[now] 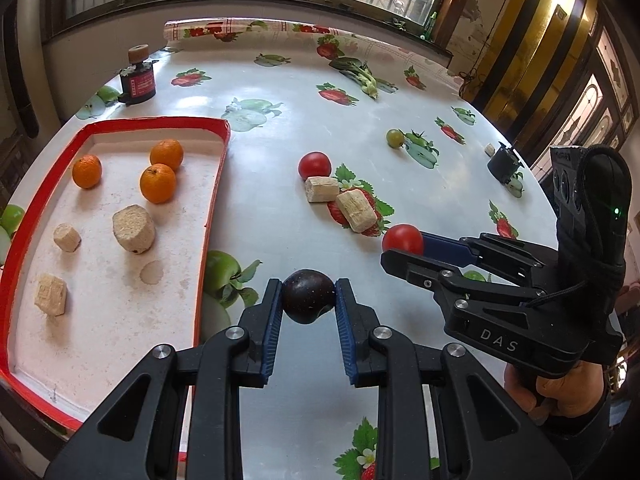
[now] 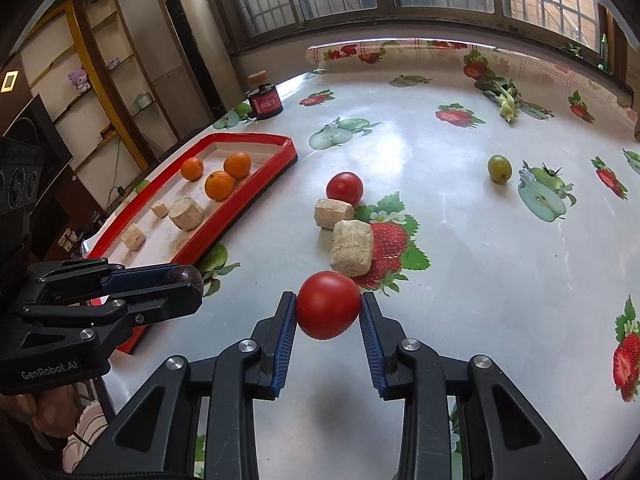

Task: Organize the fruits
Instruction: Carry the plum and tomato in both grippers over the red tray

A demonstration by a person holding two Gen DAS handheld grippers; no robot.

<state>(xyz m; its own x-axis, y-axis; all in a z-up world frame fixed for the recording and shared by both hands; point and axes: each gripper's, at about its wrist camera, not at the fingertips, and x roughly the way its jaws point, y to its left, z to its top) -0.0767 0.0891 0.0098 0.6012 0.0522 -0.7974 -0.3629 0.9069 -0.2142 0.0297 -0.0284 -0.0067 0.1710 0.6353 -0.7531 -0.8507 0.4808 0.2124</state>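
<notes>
Between ribbed blue jaws, clenched: left gripper's [image 1: 308, 297] glossy dark plum [image 1: 308, 295], right gripper's [image 2: 329, 306] smooth round tomato [image 2: 328, 305].

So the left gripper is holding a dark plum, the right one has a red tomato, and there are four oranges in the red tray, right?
Nearly. The red tray holds three oranges, not four, as the left wrist view shows. The rest is right.

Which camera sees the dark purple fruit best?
The left wrist view: the plum sits front and centre, clamped in the left gripper. The right wrist view shows only its end poking past the fingers.
</notes>
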